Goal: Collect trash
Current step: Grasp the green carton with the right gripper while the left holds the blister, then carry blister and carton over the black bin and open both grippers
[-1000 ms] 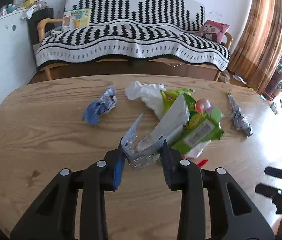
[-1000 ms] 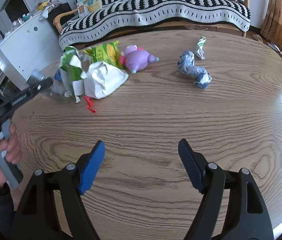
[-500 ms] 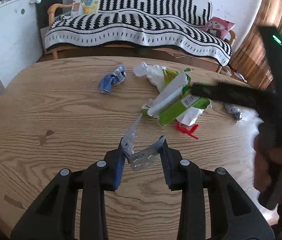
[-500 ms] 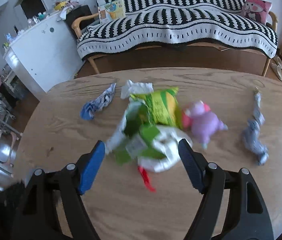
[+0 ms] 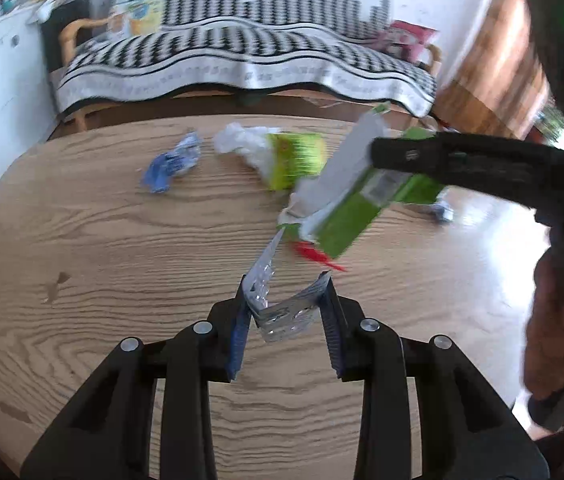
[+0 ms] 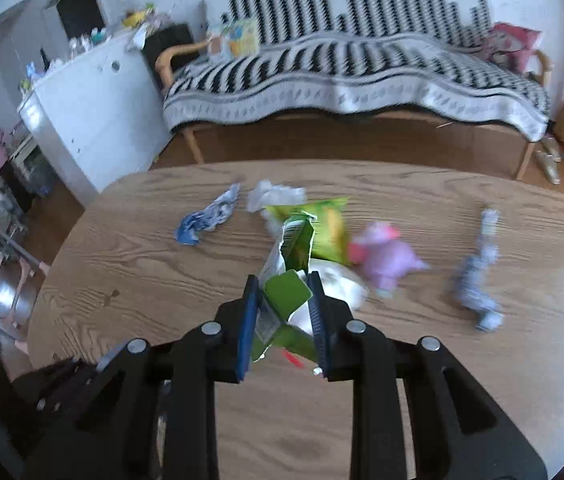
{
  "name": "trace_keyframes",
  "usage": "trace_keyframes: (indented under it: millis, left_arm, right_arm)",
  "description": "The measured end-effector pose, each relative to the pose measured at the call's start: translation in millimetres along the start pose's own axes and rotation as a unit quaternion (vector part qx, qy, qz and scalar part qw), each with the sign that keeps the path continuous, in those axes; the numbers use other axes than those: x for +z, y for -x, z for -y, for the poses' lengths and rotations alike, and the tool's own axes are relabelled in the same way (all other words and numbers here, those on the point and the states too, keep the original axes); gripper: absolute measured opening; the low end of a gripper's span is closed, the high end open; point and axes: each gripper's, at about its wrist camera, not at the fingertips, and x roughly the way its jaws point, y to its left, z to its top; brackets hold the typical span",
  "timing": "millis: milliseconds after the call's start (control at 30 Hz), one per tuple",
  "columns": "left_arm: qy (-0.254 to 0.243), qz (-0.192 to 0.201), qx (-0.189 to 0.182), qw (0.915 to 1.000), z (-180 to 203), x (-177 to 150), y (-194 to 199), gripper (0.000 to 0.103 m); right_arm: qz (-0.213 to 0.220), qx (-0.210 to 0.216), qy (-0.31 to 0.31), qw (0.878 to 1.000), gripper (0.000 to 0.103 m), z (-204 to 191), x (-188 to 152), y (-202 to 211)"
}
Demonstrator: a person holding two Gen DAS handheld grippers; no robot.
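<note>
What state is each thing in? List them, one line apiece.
left gripper: shut on the silver wrapper.
silver wrapper: crumpled, pinched between the fingers.
right gripper: shut on the green carton.
green carton: torn open, flattened, gripped.
blue wrapper: crumpled, lying on the table.
yellow-green bag: lying flat.
purple toy: on its side.
red scrap: loose on the wood.

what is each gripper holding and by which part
Left gripper pinches a bent foil blister pack by its two ends. Right gripper clamps the green carton across its near end.
</note>
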Motion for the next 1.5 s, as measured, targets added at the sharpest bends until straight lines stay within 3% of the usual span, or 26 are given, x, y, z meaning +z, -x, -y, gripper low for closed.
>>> trace_keyframes:
  millis: [200,367,533,667,800,900,967,1300,1500]
  left_arm:
    - [-0.065,-0.002,-0.055,0.9964,73.3,-9.6,2.6,0.032]
    - [-0.134,-0.010,-0.124,0.9832,165.6,-31.3,2.7,0.032]
    - [-0.221,-0.024,-0.189,0.9564,264.4,-72.0,3.3,0.032]
    - [-0.283,-0.042,-0.232,0.9297,334.0,-110.5,1.0,0.032]
    - [-0.313,-0.053,-0.263,0.9111,377.8,-135.6,-0.9,0.032]
    - [-0.328,-0.053,-0.271,0.9034,397.9,-145.9,-2.4,0.032]
    - [-0.331,-0.053,-0.273,0.9017,406.7,-147.0,-7.6,0.032]
    - [-0.337,-0.076,-0.258,0.9024,419.4,-149.2,-29.8,0.032]
    - [-0.343,-0.089,-0.261,0.8981,426.4,-153.5,-38.8,0.032]
  right_arm:
    - [0.012,-0.065,-0.042,0.997,0.025,81.5,-73.2,94.4]
    - [0.007,-0.153,-0.108,0.982,0.025,169.2,-153.5,164.6]
    - [-0.001,-0.217,-0.186,0.958,0.025,247.7,-236.6,222.5]
    - [-0.012,-0.228,-0.238,0.944,0.026,289.5,-291.5,244.0]
    - [-0.021,-0.237,-0.265,0.934,0.019,312.7,-324.9,257.0]
    - [-0.036,-0.231,-0.284,0.930,0.017,325.3,-348.1,254.9]
    - [-0.054,-0.222,-0.296,0.928,0.008,330.1,-360.5,245.6]
    - [-0.068,-0.195,-0.315,0.926,0.007,337.4,-373.3,234.5]
    - [-0.068,-0.186,-0.320,0.927,0.007,343.4,-374.4,237.6]
